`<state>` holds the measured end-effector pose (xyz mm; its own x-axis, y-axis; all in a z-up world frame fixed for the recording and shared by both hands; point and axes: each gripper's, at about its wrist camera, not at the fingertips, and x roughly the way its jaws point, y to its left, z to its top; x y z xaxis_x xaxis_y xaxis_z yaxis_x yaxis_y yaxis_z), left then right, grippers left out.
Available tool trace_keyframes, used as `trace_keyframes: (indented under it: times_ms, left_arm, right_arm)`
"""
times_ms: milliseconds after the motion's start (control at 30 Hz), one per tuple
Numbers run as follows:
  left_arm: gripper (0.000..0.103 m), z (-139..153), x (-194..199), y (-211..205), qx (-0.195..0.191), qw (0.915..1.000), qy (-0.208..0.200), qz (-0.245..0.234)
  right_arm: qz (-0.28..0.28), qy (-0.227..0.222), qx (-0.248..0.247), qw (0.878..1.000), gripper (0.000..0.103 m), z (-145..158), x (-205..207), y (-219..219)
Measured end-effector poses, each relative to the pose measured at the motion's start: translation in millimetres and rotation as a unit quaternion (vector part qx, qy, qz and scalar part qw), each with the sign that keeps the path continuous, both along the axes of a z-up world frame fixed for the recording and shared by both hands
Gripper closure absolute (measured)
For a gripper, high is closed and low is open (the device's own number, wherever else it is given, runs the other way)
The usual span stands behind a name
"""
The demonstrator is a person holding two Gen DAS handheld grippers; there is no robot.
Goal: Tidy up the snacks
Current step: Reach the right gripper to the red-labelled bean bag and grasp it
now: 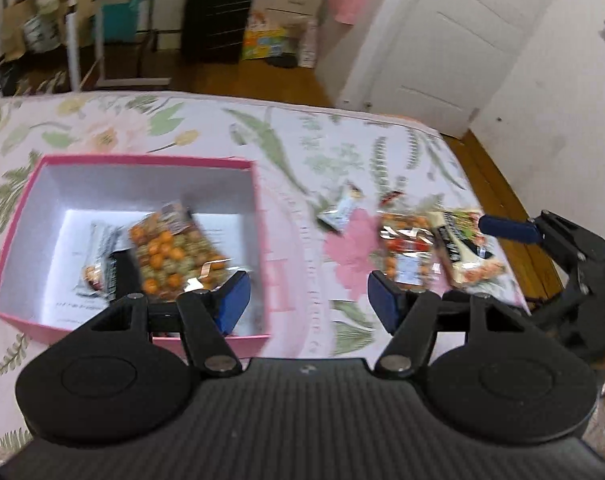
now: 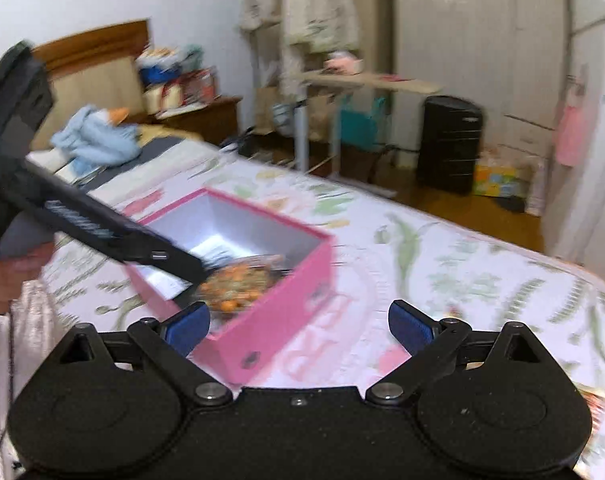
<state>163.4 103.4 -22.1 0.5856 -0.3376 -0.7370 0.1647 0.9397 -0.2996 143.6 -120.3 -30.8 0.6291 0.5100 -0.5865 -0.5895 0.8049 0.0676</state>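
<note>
Pink cardboard box [image 1: 142, 162] is sitting on the floral bedsheet [image 1: 286, 140] and it's basically our collection bin, so we're dropping snacks into it one at a time. Right now we're looking at a clear bag of orange and green coated nuts [image 1: 174, 256] lying tilted inside, with a pale wrapped bar [image 1: 98, 260] next to it on the white bottom. Our left gripper [image 1: 308, 304] is hovering over the box's right wall with its jaws spread wide and nothing between them, so we're guessing that bag is already delivered. Our right gripper [image 2: 298, 326] is also gaping and carrying nothing, hanging just off the box's near corner, probably staying out of the way. We're still seeing leftovers well apart from the box on the sheet: a second nut bag [image 1: 406, 248], a dark-labelled packet [image 1: 462, 248] touching it, and a small white sachet [image 1: 338, 212] a bit farther back. Both views are blurry, so we can't read any labels. We're thinking the nut bag is the easy next grab since it's lying flat and nearest our fingers.
</note>
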Motion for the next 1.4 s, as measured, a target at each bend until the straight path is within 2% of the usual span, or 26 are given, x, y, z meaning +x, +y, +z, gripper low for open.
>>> trace_keyframes:
  times_ms: [167, 267, 400, 467, 633, 767, 900, 1000, 1067, 1100, 1200, 1300, 1367, 1400]
  left_arm:
    - [0.039, 1.5, 11.3, -39.7, -0.006, 0.9998, -0.004, -0.018]
    - [0.039, -3.9, 21.1, -66.8, -0.001, 0.9993, -0.015, -0.035]
    - [0.039, -17.3, 37.9, -107.9, 0.026, 0.9971, -0.029, -0.065]
    - [0.039, -28.7, 48.0, -123.0, 0.023, 0.9971, -0.020, -0.069]
    - [0.039, -72.5, 76.7, -148.0, -0.014, 0.9973, 0.029, -0.066]
    - [0.039, -113.5, 90.3, -155.8, -0.051, 0.9926, 0.090, -0.063]
    - [0.040, -144.2, 100.2, -159.8, -0.056, 0.9920, 0.095, -0.061]
    - [0.043, -165.6, 111.8, -160.6, -0.065, 0.9921, 0.094, -0.051]
    - [0.043, -181.7, 120.1, -164.4, -0.054, 0.9919, 0.107, -0.042]
    - [0.043, -186.9, 124.9, -165.6, -0.050, 0.9914, 0.113, -0.043]
    - [0.043, -188.2, 129.5, -168.6, -0.056, 0.9928, 0.089, -0.057]
    - [0.043, -190.7, 137.7, -173.1, -0.064, 0.9905, 0.097, -0.074]
    - [0.046, -190.8, 139.7, -173.9, -0.088, 0.9864, 0.105, -0.091]
    - [0.047, -192.0, 140.3, -173.4, -0.109, 0.9817, 0.121, -0.099]
  right_arm:
    - [-0.061, 0.015, 0.023, 0.998, 0.005, -10.0, 7.3, -56.8]
    - [-0.099, 0.032, 0.046, 0.994, 0.005, -32.1, 15.0, -82.9]
    - [-0.140, 0.070, 0.061, 0.986, 0.005, -68.6, 30.4, -107.0]
    - [-0.148, 0.082, 0.066, 0.983, 0.006, -83.1, 36.3, -111.1]
    - [-0.154, 0.096, 0.048, 0.982, 0.008, -113.2, 51.4, -109.9]
    - [-0.175, 0.103, 0.023, 0.979, 0.010, -140.2, 63.3, -104.9]
    - [-0.184, 0.133, 0.025, 0.973, 0.011, -167.5, 69.3, -104.5]
    - [-0.181, 0.138, 0.017, 0.974, 0.014, -179.1, 73.4, -100.2]
    - [-0.184, 0.143, 0.018, 0.972, 0.016, -184.3, 76.6, -100.5]
    - [-0.186, 0.147, 0.022, 0.971, 0.016, -186.1, 77.9, -101.9]
    - [-0.190, 0.148, 0.034, 0.970, 0.016, -187.1, 79.9, -106.0]
    - [-0.187, 0.146, 0.043, 0.971, 0.016, -188.9, 82.6, -105.0]
    - [-0.180, 0.145, 0.040, 0.972, 0.014, -192.4, 83.5, -101.1]
    - [-0.177, 0.142, 0.034, 0.973, 0.014, -192.9, 82.4, -98.5]
